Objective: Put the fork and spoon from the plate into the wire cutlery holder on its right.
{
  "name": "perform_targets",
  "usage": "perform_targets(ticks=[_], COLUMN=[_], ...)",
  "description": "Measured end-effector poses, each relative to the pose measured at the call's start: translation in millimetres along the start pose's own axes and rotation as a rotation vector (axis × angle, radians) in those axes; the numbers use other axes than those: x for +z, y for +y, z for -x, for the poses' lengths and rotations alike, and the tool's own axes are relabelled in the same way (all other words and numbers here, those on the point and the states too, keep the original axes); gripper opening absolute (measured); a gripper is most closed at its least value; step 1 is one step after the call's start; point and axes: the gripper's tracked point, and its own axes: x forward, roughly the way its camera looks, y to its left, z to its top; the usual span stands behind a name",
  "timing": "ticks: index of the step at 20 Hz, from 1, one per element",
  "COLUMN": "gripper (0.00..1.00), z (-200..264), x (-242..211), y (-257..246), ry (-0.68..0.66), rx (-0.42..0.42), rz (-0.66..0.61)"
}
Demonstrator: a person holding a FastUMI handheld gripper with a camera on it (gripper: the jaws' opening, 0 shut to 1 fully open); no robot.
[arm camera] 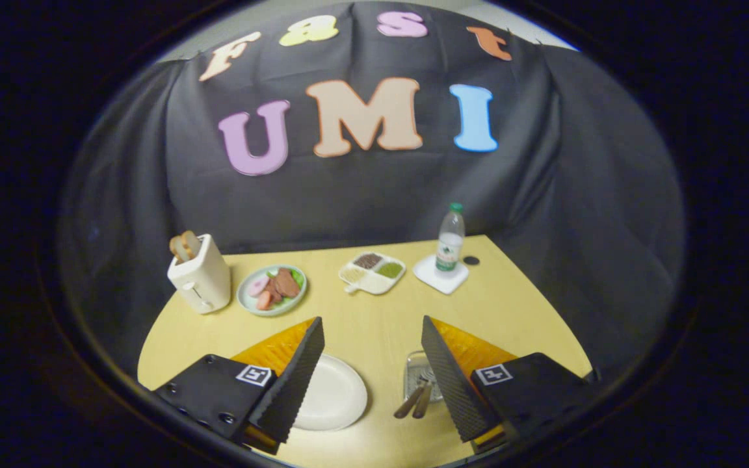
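A: Left to right, from where we stand. Toaster (200, 276) with bread in the slots at ten o'clock from the fingers, then the green plate of sliced meat (273, 290), then the divided snack tray (372, 272) at twelve, and the water bottle (450, 238) standing on its white coaster (441, 275) at one.

B: And close in?

A: The gripper (372, 338) hangs above the table (374, 325), fingers spread wide, nothing held and nothing between them but bare tabletop. The white plate (330, 396) sits just inside the left finger at seven o'clock, and it looks bare to me. The wire cutlery holder (421, 376) is at five o'clock, tight against the right finger.

B: Fork and spoon?

A: Two brown handles (415, 401) poke out of the holder toward us, side by side. I take those for the fork and spoon, so I'd judge the job done or nearly so. Which is which, I can't tell.

B: Risk from here?

A: The right finger partly covers the holder. If the hand drops or swings right, that finger could clip the handles and lever them out, or shove the light wire holder along the table. Lifting straight up and back looks the safe way out.
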Motion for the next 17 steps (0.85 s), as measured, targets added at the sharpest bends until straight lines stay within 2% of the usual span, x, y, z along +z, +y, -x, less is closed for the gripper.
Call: perform_targets(ticks=[2,4,6,8,17], gripper=[0.97,0.97,0.96,0.96,0.96], z=[7,19,31,39,49], x=[9,17,25,23,12], y=[25,53,68,75,82], ry=[-0.108,-0.226,-0.317,-0.347,-0.317], rx=[0.073,0.169,0.227,0.243,0.249], rz=[0.037,0.029,0.007,0.003,0.024])
